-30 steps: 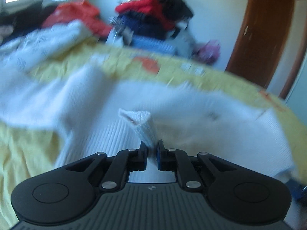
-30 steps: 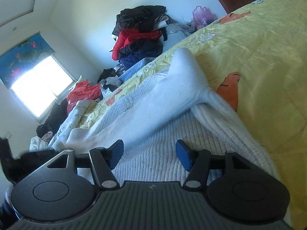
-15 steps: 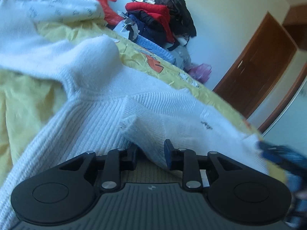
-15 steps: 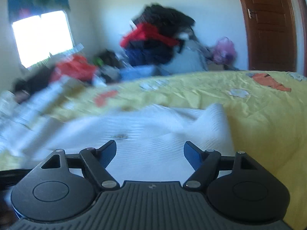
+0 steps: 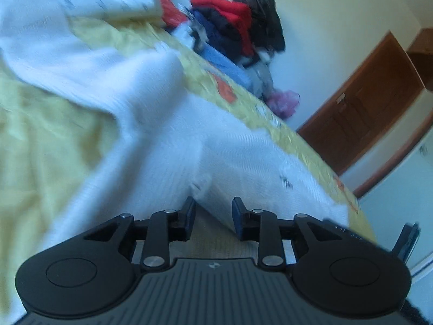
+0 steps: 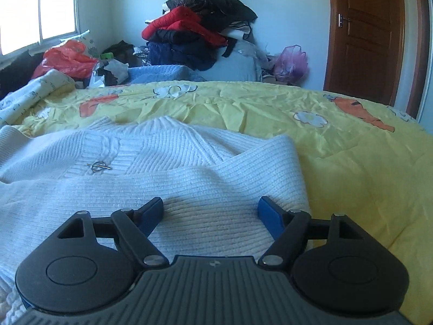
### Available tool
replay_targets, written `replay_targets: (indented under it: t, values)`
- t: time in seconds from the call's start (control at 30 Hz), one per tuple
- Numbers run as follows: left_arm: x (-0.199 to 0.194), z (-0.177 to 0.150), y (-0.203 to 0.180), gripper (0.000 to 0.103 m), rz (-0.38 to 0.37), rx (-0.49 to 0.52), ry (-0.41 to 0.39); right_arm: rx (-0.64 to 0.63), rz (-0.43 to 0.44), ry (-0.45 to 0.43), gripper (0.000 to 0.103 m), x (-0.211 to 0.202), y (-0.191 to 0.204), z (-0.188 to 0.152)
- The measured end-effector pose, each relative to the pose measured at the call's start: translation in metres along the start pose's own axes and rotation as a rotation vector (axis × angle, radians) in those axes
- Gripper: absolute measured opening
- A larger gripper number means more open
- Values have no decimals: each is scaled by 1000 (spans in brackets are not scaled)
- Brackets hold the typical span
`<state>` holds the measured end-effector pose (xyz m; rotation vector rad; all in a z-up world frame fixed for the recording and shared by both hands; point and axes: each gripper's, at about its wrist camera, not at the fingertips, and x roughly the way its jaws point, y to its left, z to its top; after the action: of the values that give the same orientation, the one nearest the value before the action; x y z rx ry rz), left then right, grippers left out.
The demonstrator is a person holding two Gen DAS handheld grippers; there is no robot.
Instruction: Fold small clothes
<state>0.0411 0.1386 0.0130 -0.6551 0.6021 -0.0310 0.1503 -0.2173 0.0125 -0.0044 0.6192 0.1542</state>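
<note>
Released a second ago, the sweater (image 6: 167, 184) hem now lies free between the left hand-held gripper's (image 5: 212, 212) spread jaws.
Right hand-held gripper (image 6: 211, 211) hovers spread over the sweater, laid flat on the bed (image 6: 351, 146) for folding.

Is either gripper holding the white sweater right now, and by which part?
Nothing is held. The left gripper and right gripper are both open over the white sweater.

A white ribbed-knit sweater (image 6: 167, 189) lies on a yellow bedspread (image 6: 351, 162) printed with orange carrots and white flowers. Both grippers (image 6: 211, 211) (image 5: 212, 214) are black with blue pads. Behind are red, black and navy clothes (image 6: 194, 27), a brown door (image 6: 365, 35).
</note>
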Motion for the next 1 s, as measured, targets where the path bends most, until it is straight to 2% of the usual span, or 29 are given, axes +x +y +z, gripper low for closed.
replay_targets:
  t: [0.03, 0.1, 0.17, 0.23, 0.37, 0.47, 0.63, 0.7, 0.8, 0.9, 0.93, 1.0]
  values:
    - [-12, 5, 5, 42, 9, 0, -41, -3, 6, -1, 82, -1, 1, 0]
    - [-37, 22, 17, 77, 73, 8, -165, -18, 5, 1, 85, -1, 4, 1]
    - [-56, 42, 34, 84, 165, -3, -291, -33, -3, 4, 86, 0, 8, 1]
    - [-65, 73, 62, 84, 246, -54, -367, -35, -3, 4, 87, 1, 9, 1]
    - [-63, 125, 128, 84, 346, -280, -386, -34, -2, 2, 87, 0, 8, 1]
    - [-62, 153, 176, 83, 345, -433, -388, -35, -2, 2, 87, 0, 9, 1]
    - [-56, 177, 228, 83, 312, -557, -387, -32, 3, 3, 88, 0, 8, 0]
    - [-52, 179, 238, 81, 282, -575, -375, -30, 7, 5, 89, 1, 8, 0]
    - [-48, 186, 237, 80, 247, -530, -367, -31, 12, 7, 91, 1, 8, 1]
    - [-37, 195, 231, 78, 265, -473, -325, -31, 14, 8, 91, 1, 8, 1]
    - [-33, 199, 228, 74, 287, -447, -316, -31, 14, 8, 91, 2, 8, 1]
    - [-26, 205, 223, 40, 379, -371, -292, -31, 14, 8, 91, 1, 8, 1]
